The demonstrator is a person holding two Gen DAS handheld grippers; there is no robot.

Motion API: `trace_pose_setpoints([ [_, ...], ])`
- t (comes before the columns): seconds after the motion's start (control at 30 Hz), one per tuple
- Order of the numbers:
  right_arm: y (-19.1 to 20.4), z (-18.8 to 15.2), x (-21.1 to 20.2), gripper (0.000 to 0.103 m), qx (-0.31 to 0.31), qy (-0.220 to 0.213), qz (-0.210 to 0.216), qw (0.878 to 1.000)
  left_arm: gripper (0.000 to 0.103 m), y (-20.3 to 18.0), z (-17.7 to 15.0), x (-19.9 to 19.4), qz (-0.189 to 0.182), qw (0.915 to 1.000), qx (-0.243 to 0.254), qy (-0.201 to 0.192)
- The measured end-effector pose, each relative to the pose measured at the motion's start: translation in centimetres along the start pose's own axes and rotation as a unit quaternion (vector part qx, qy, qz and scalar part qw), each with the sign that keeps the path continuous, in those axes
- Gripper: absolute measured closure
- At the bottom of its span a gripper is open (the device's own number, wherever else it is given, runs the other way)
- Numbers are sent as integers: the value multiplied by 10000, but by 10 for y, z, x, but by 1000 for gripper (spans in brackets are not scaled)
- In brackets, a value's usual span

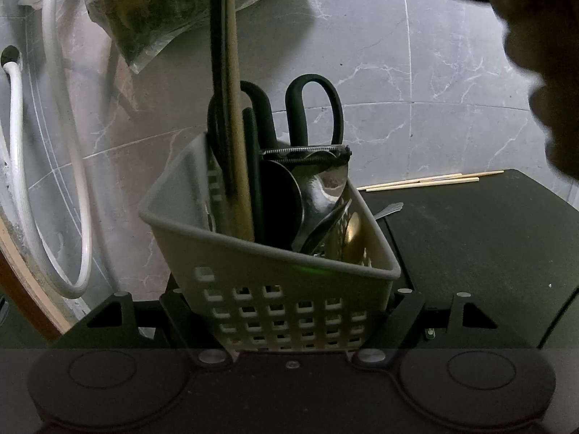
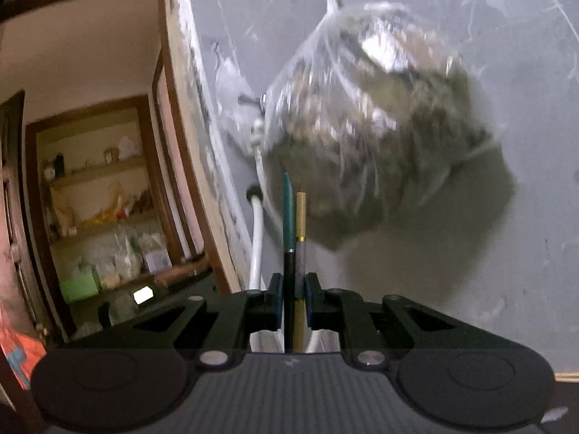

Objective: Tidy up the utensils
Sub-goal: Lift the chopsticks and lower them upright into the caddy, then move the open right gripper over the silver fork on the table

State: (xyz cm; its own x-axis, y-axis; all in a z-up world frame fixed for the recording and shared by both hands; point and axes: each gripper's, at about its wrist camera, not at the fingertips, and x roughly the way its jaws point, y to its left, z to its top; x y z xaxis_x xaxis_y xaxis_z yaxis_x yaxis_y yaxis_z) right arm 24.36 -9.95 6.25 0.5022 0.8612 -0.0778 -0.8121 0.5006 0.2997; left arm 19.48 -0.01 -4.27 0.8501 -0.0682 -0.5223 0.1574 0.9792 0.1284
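A white slotted basket (image 1: 275,289) stands at the edge of a black countertop (image 1: 470,246), and my left gripper (image 1: 289,303) is shut on its lower sides. Inside it are black-handled scissors (image 1: 318,108), metal spoons (image 1: 325,195) and a gold spoon (image 1: 353,231). A pair of chopsticks (image 1: 231,108), one dark and one tan, reaches down from above into the basket's left corner. In the right wrist view my right gripper (image 2: 294,289) is shut on these two chopsticks (image 2: 295,224), which stand upright between the pads. A few wooden chopsticks (image 1: 427,182) lie on the counter behind.
A clear plastic bag of greenish stuff (image 2: 380,137) hangs on the grey marble wall just above the basket. A white hose (image 1: 54,144) loops at the left. A person's dark shape (image 1: 542,72) fills the upper right. A doorway with shelves (image 2: 101,199) opens to the left.
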Motion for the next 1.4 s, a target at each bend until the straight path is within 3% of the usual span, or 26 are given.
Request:
trace_pose_setpoints([
  [0.23, 4, -23, 1, 85, -118, 545, -3, 9984, 24, 0, 0, 1, -52, 10000, 26, -14],
  [0.33, 4, -25, -7, 57, -95, 615, 32, 9981, 24, 0, 0, 1, -51, 10000, 23, -18],
  [0.43, 0, -19, -25, 37, -96, 574, -31, 9983, 24, 1, 1, 1, -51, 10000, 16, -10],
  [0.53, -11, -14, -52, 9, -127, 537, -336, 9979, 24, 1, 1, 1, -45, 10000, -1, -16],
  [0.57, -18, -14, -64, 4, -97, 557, -495, 9972, 24, 0, 1, 2, -38, 10000, -8, -15],
  [0.7, -54, -25, -102, 0, 227, 905, -1247, 9878, 24, -1, 1, 1, -27, 10000, -15, -10],
  [0.83, -91, -52, -122, 0, 620, 1673, -2270, 9574, 24, -3, 2, 0, 22, 10000, -42, 26],
  [0.97, -118, -81, -132, 0, 1032, 2269, -2820, 9265, 24, -6, 3, -1, 80, 9999, -74, 60],
  [1.07, -133, -92, -132, 0, 1272, 2441, -2790, 9200, 24, -8, 4, -1, 136, 9998, -95, 76],
  [1.2, -146, -93, -112, 0, 1277, 2526, -2560, 9243, 24, -12, 3, -3, 223, 9996, -132, 98],
  [1.3, -155, -91, -83, 0, 761, 2727, -2231, 9328, 24, -16, 3, -5, 272, 9995, -159, 102],
  [1.4, -157, -83, -42, 0, -246, 3010, -1597, 9398, 24, -17, 2, -7, 304, 9993, -181, 111],
])
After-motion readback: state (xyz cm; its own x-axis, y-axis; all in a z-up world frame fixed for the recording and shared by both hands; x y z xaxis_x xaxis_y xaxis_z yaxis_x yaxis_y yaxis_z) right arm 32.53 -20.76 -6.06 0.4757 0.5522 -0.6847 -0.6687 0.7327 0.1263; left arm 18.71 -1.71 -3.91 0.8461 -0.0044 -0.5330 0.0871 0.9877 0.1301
